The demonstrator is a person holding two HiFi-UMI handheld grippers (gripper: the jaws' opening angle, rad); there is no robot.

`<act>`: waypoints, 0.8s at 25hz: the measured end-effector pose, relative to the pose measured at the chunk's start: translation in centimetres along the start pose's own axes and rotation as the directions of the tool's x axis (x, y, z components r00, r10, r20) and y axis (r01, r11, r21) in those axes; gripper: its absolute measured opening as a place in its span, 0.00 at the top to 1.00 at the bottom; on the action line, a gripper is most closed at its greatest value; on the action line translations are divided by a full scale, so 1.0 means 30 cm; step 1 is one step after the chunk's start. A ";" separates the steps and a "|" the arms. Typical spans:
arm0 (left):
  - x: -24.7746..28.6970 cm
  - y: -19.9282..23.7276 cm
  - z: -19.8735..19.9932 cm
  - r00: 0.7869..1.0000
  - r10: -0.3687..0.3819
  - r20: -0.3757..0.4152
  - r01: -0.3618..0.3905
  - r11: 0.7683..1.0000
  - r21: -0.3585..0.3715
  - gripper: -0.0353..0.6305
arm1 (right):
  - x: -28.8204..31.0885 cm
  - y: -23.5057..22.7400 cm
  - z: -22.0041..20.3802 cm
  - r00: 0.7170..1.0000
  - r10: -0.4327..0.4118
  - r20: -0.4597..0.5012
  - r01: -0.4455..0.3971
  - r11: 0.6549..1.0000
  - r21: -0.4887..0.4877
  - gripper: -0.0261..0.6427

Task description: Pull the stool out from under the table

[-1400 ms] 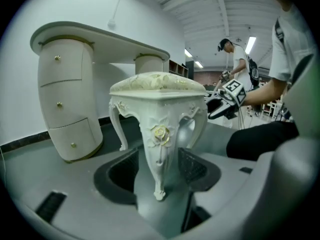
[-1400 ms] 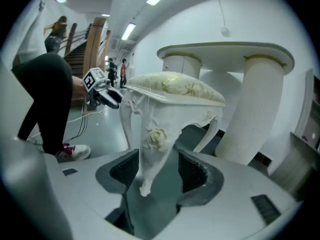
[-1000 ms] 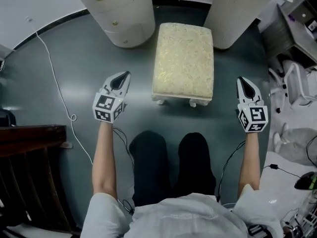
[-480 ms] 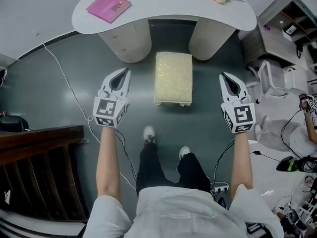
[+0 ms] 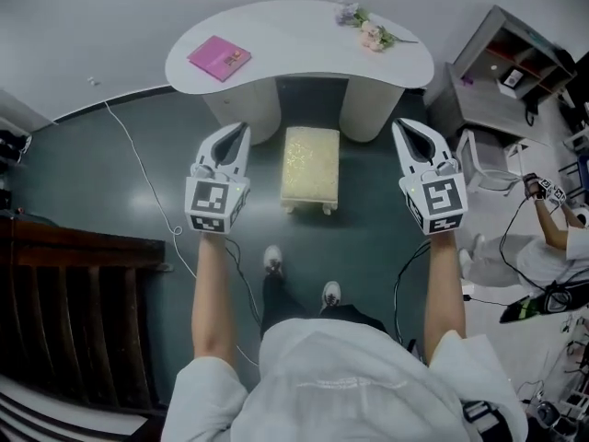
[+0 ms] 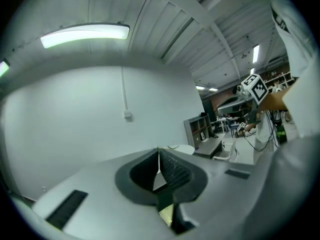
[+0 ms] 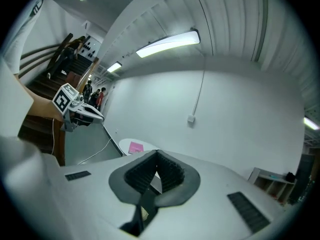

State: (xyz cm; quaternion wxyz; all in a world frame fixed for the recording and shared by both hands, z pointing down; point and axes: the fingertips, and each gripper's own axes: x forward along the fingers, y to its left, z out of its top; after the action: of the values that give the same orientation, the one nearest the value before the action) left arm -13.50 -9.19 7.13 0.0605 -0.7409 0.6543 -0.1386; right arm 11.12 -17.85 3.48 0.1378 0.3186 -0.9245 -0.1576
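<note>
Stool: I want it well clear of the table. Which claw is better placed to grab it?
Left, but only slightly. In the head view the left claw sits nearer the stool than the right claw does. Both are shut, empty and raised.

A lab-like workroom: a cable (image 5: 138, 164) trails over the grey floor (image 5: 83, 187), with open shelving (image 5: 512, 59) and a fluorescent strip light (image 6: 85, 34).

Dark grey-green glossy floor (image 5: 83, 173) below me, white cable (image 5: 147, 184) lying across it. Dark wooden railing (image 5: 74, 330) at my left. Grey shelf unit (image 5: 502, 67) and white chair (image 5: 483, 168) at my right. Plain white wall (image 6: 70, 129) ahead, small box (image 6: 128, 115) on it. Strip light (image 6: 85, 34) lit on ribbed ceiling (image 6: 210, 39).
</note>
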 end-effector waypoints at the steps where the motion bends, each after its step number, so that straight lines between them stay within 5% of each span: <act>1: -0.017 -0.020 0.036 1.000 0.001 0.004 -0.001 1.000 0.014 0.91 | -0.022 -0.005 0.032 1.000 0.003 0.011 -0.003 1.000 -0.005 0.94; 10: -0.123 -0.194 0.313 0.996 0.002 0.088 -0.008 0.998 0.065 0.91 | -0.164 0.037 0.206 0.995 0.063 0.077 -0.058 0.996 -0.068 0.94; 20: -0.140 -0.330 0.393 0.996 0.007 0.087 -0.013 0.997 0.070 0.91 | -0.272 0.004 0.239 0.992 0.071 0.106 -0.063 0.995 -0.074 0.94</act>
State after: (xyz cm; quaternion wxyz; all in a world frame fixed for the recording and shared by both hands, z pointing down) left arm -1.15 -4.78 -1.98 0.1156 -0.7403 0.6496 -0.1289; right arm 14.71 -11.14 -4.27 0.1040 0.2733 -0.9347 -0.2023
